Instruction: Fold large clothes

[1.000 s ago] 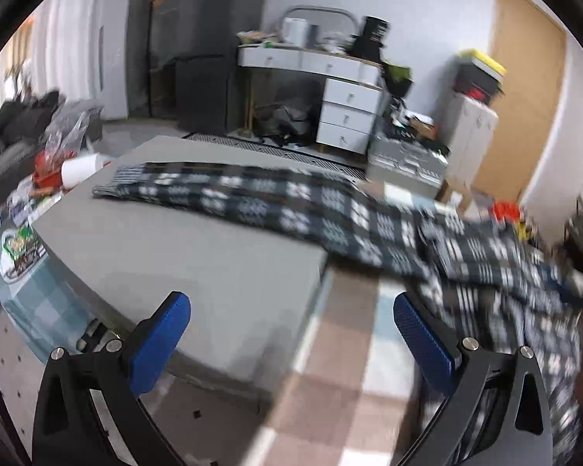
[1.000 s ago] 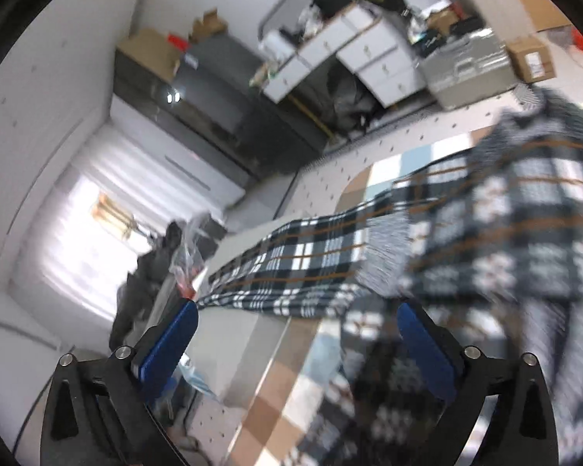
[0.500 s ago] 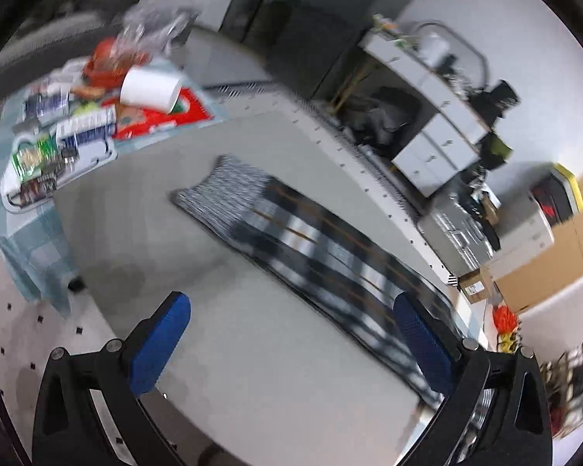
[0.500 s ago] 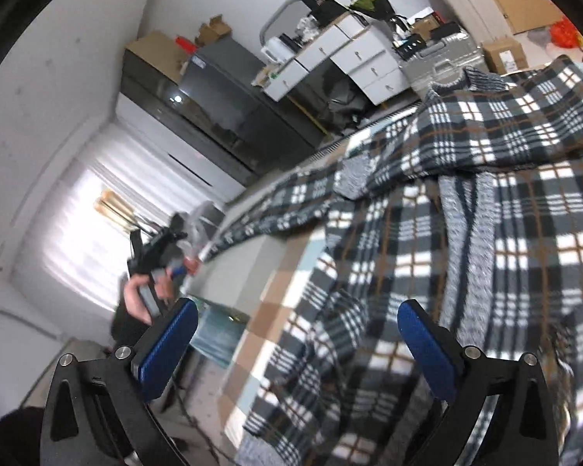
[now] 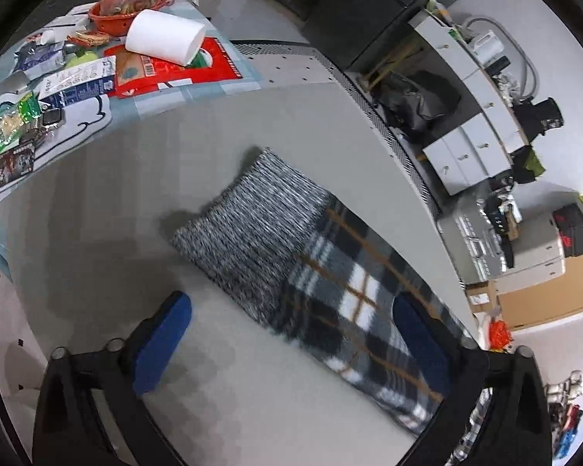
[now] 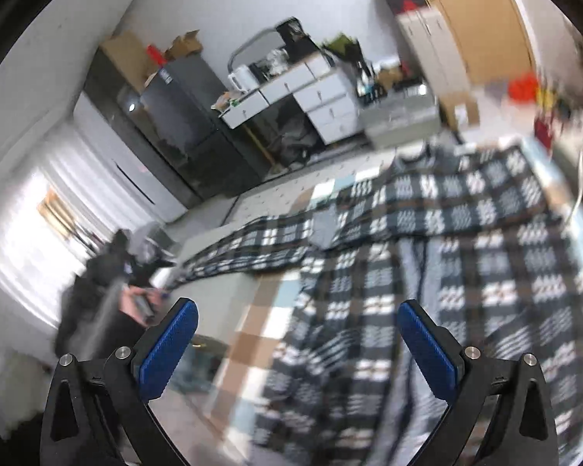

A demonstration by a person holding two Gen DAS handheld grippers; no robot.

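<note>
The left gripper hangs over the plaid sleeve lying on the grey table; its jaws have just been closing a little, not pressing the cloth between them; the right gripper is spread, holding nothing; the plaid garment, somewhat blurred, seems to lie across a checked cloth.

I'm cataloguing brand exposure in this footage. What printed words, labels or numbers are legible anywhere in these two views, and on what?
No text reads clearly in either view.
Red flat package under the white paper roll: a barcode label and white lettering, too small to read.
White-and-blue printed cartons: print too blurred.
Green snack packet: print unreadable.
Right wrist view: motion-blurred, nothing legible.
</note>
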